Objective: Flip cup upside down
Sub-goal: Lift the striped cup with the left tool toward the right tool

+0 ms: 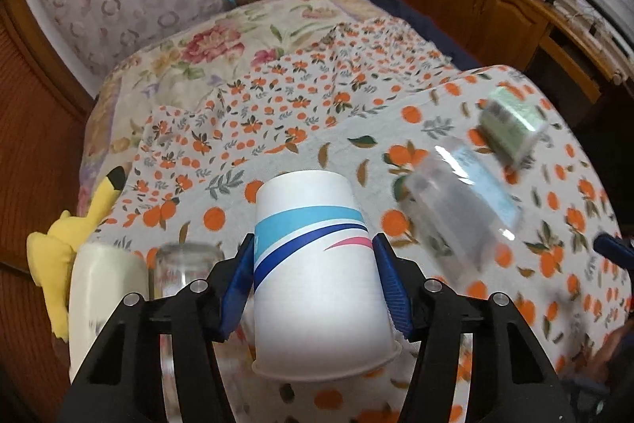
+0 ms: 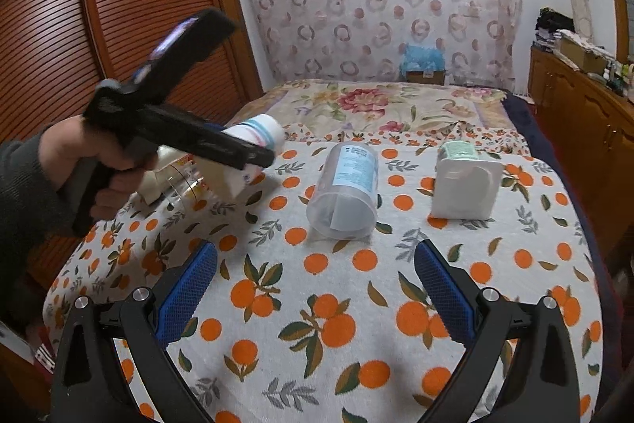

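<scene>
A white paper cup (image 1: 317, 272) with teal, navy and pink stripes is held between the blue pads of my left gripper (image 1: 313, 248), its base pointing away from the camera and its rim toward it. In the right wrist view the same cup (image 2: 253, 145) is in the air above the table's left side, tilted, with the left gripper (image 2: 253, 155) shut on it. My right gripper (image 2: 315, 258) is open and empty, low over the near part of the orange-print tablecloth (image 2: 317, 324).
A clear plastic jar (image 2: 346, 189) lies on its side mid-table. A white and green container (image 2: 463, 181) stands to its right. A glass jar (image 1: 186, 268) and a white bottle (image 1: 107, 296) stand at the left. A bed lies behind, a wooden cabinet (image 2: 578, 129) at right.
</scene>
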`<state>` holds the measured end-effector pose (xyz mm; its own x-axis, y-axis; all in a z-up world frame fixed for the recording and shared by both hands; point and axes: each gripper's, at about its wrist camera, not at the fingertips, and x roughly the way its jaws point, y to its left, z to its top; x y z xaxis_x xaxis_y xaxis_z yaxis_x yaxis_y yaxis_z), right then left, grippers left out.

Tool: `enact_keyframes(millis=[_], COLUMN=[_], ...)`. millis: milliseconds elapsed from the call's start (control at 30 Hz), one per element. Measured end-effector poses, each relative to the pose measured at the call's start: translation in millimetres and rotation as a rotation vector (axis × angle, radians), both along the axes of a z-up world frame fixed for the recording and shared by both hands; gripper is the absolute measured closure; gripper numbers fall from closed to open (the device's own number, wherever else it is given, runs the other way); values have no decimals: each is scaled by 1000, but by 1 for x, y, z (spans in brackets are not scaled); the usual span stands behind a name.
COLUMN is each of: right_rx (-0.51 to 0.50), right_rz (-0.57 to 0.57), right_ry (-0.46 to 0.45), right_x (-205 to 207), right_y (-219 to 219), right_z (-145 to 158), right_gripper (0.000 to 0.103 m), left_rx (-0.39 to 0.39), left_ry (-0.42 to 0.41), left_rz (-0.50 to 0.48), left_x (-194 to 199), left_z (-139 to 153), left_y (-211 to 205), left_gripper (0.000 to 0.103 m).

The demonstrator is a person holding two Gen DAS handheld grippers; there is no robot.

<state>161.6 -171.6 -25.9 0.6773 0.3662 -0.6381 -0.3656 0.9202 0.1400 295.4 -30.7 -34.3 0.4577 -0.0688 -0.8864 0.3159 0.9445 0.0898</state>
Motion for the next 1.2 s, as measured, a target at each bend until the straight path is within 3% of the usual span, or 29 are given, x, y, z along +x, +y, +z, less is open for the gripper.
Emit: enact_keyframes(millis=[233, 633, 900, 1200], right_rx=[-19, -32, -29, -46], right_rz=[-57, -154, -180, -177], right_ry=[-25, -38, -35, -33], right_x=[-25, -65, -81, -86], right_y=[-12, -30, -38, -38], right_z=[0, -7, -9, -8], right_gripper=[3, 3, 3, 3], left_rx=[-67, -178, -213, -242], left_ry=[-53, -67, -67, -63], left_rz=[-29, -93, -105, -78], left_x=[-60, -150, -176, -177], left_z=[10, -6, -17, -26], left_y=[1, -14, -30, -25], left_gripper=[47, 47, 46, 43])
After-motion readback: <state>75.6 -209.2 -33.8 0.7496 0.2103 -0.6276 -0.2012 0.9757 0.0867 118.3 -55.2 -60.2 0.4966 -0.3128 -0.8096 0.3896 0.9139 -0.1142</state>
